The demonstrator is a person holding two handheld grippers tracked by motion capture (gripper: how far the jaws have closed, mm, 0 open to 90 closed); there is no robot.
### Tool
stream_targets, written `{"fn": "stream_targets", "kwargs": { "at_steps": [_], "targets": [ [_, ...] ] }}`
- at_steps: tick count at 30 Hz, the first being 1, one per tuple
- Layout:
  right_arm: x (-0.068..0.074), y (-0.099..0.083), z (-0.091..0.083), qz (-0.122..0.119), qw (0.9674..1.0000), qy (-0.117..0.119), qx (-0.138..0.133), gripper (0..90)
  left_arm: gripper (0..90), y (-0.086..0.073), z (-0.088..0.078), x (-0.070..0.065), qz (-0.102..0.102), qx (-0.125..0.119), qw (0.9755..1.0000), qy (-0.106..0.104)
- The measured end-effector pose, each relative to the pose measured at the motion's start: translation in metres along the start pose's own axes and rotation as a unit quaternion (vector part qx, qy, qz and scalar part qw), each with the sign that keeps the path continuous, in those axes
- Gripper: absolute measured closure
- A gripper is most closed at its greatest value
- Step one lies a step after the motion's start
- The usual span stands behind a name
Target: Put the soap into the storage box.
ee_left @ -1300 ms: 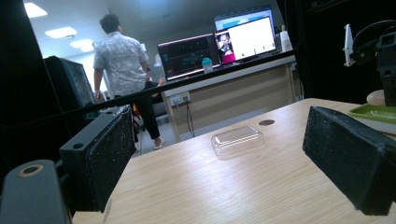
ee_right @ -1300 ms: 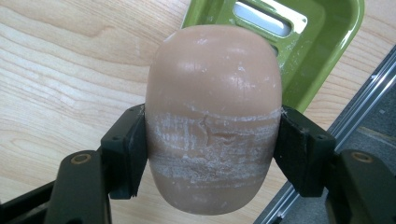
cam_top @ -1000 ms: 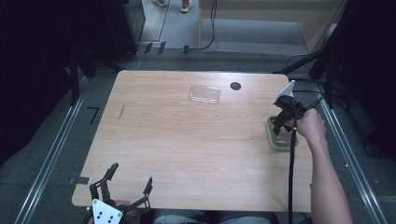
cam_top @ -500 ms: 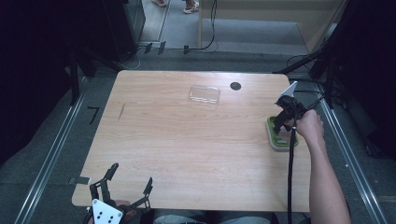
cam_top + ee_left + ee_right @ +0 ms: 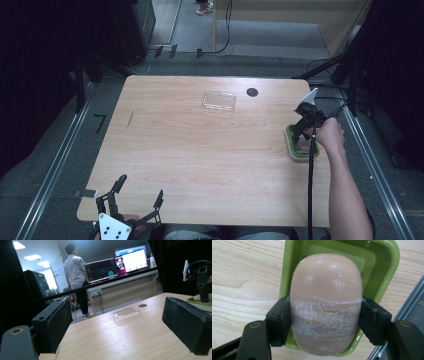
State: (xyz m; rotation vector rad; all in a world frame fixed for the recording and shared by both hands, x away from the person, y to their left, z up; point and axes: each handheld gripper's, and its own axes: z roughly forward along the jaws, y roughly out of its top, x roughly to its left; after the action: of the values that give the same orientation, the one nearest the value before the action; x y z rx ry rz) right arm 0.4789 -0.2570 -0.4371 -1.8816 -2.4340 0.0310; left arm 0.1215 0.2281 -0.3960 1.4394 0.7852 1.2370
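Observation:
A pale pink oval bar of soap (image 5: pixel 325 290), scuffed white across its middle, sits over a green soap dish (image 5: pixel 387 262). My right gripper (image 5: pixel 325 325) is shut on it, one black pad on each long side. Whether the soap rests in the dish or hangs just above it I cannot tell. In the high view the right gripper (image 5: pixel 302 131) points down over the dish (image 5: pixel 295 151) near the table's right edge. My left gripper (image 5: pixel 135 197) is open at the near left edge of the table, with nothing between its pads (image 5: pixel 186 325).
A clear plastic lid (image 5: pixel 219 100) lies at the far middle of the wooden table (image 5: pixel 200 150), beside a round black hole (image 5: pixel 252 92). A metal rail (image 5: pixel 367 160) runs along the right side. A person (image 5: pixel 75 272) stands beyond the table facing monitors.

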Motion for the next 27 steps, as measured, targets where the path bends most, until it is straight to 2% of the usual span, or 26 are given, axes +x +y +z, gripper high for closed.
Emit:
{"fn": "stream_targets", "kwargs": {
  "at_steps": [4, 27],
  "targets": [
    [-0.0008, 0.0011, 0.0023, 0.013, 0.9999, 0.004, -0.003, 33.8, 9.9, -0.0001, 0.0, 0.0002, -0.001, -0.001, 1.0, 0.0],
    [-0.0046, 0.0024, 0.0095, 0.029, 0.9995, 0.012, -0.001, 33.7, 9.9, -0.0001, 0.0001, 0.0002, -0.001, -0.001, 1.0, -0.001]
  ]
}}
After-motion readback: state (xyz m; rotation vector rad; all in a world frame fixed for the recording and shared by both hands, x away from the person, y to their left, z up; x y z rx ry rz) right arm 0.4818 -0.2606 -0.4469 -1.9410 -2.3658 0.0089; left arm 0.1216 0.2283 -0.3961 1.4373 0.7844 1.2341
